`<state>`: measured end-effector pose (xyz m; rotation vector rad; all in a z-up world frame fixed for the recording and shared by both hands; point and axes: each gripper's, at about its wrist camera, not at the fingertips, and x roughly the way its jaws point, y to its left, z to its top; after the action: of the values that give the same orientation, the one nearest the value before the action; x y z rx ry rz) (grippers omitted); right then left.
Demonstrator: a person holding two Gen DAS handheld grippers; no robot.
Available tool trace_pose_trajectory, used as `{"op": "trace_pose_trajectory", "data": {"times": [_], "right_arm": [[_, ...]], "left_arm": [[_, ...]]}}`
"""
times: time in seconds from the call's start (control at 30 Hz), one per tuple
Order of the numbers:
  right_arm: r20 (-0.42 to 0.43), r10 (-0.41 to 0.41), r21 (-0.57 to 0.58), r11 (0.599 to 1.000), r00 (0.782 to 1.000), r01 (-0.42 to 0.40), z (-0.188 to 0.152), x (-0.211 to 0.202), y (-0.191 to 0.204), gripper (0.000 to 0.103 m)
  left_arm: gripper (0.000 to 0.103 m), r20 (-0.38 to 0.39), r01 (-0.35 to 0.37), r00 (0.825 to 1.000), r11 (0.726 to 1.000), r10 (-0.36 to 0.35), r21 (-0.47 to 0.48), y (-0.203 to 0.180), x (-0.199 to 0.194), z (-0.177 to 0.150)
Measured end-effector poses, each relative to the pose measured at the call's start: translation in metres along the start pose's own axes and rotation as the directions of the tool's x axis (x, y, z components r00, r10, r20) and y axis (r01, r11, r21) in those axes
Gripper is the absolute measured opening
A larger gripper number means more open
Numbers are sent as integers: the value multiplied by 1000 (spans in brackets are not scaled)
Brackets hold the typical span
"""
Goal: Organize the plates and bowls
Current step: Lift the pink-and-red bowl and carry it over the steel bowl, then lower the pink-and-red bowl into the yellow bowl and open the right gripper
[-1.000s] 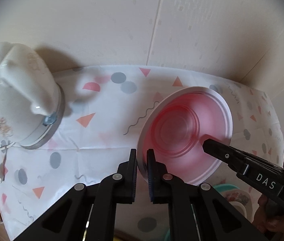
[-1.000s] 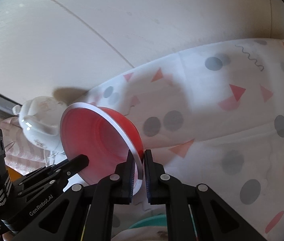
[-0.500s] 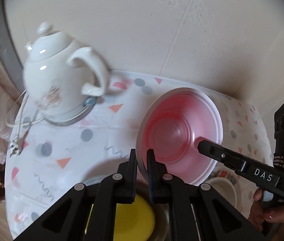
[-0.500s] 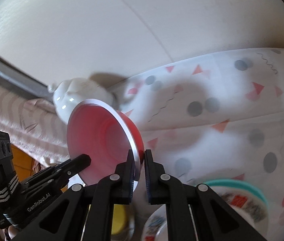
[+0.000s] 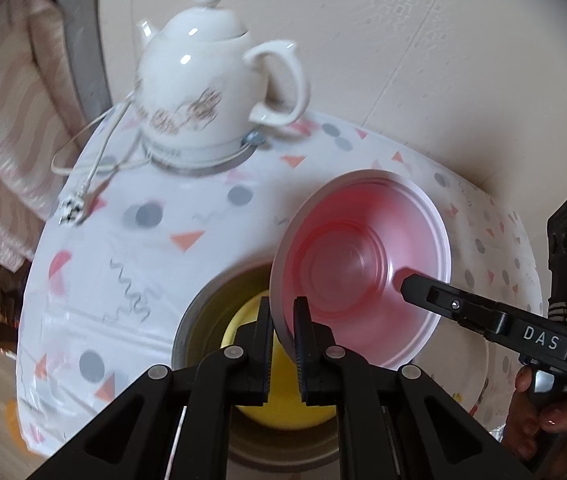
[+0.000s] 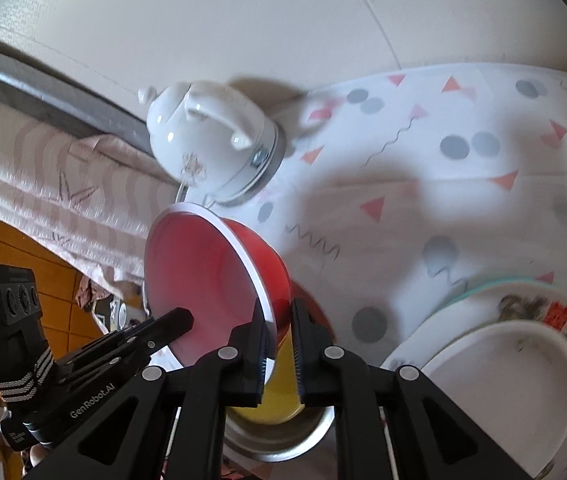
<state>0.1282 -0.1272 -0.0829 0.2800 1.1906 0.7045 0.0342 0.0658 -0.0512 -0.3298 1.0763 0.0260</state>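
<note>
Red bowl (image 5: 363, 272) rim, clamped between both grippers

The round yellow bowl (image 5: 283, 408) lying inside the grey metal bowl (image 5: 199, 320) is mostly covered by the black left claw (image 5: 283, 328) and the tilted red plastic bowl (image 5: 363, 264). The white plate with a printed pattern and teal rim (image 6: 523, 360) is blurred and cut off at the right wrist view's edge. The white ceramic kettle (image 6: 207, 136) is smeared there, its print unreadable.
</note>
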Motion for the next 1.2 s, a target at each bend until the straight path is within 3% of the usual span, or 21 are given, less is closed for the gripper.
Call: {"op": "trace_pose_trajectory", "data": {"times": [0.37, 1.2], "right_arm": [[-88, -21, -10, 1000, 996, 20, -23, 19, 8, 14], [-179, -79, 12, 997, 981, 82, -37, 39, 7, 16]], "left_arm": [[10, -68, -27, 997, 999, 24, -42, 21, 13, -25], [10, -128, -69, 990, 997, 64, -34, 24, 26, -33]]}}
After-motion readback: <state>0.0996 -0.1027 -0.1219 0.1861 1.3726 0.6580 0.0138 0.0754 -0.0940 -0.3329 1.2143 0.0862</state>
